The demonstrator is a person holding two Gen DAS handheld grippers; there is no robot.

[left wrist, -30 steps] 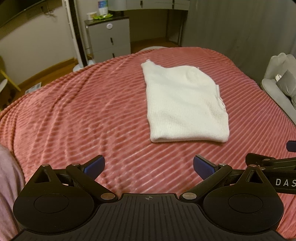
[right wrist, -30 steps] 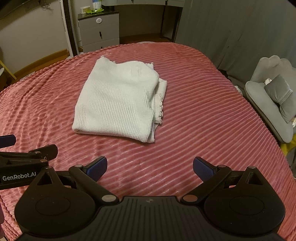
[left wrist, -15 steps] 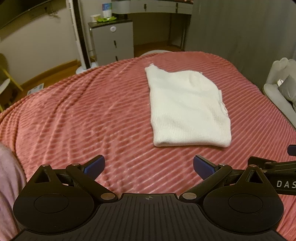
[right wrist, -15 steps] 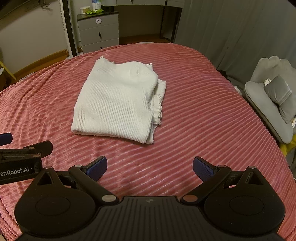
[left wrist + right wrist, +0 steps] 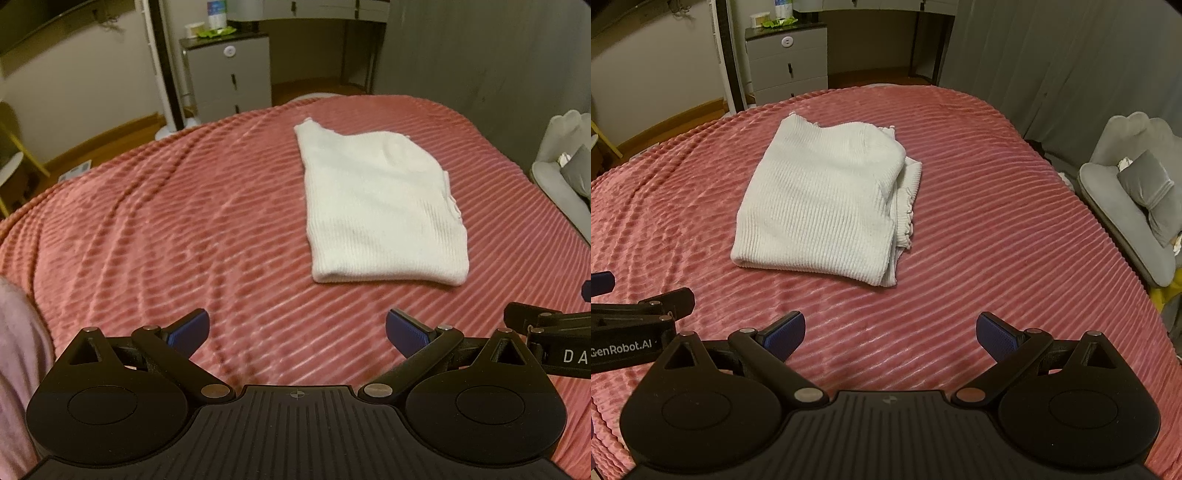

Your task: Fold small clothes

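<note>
Covering most of both views, a pink ribbed blanket (image 5: 155, 229) lay spread over the bed, with a grey armchair (image 5: 1126, 206) to its right and a grey drawer cabinet (image 5: 788, 62) beyond its far edge. A white knit garment (image 5: 820, 206) rested folded on the blanket's middle, its frilled edges showing along the right side. The left gripper (image 5: 295, 330) and right gripper (image 5: 890, 332) hovered side by side over the near edge, well apart from the garment, each with its blue-padded fingers (image 5: 786, 330) spread wide and holding nothing.
</note>
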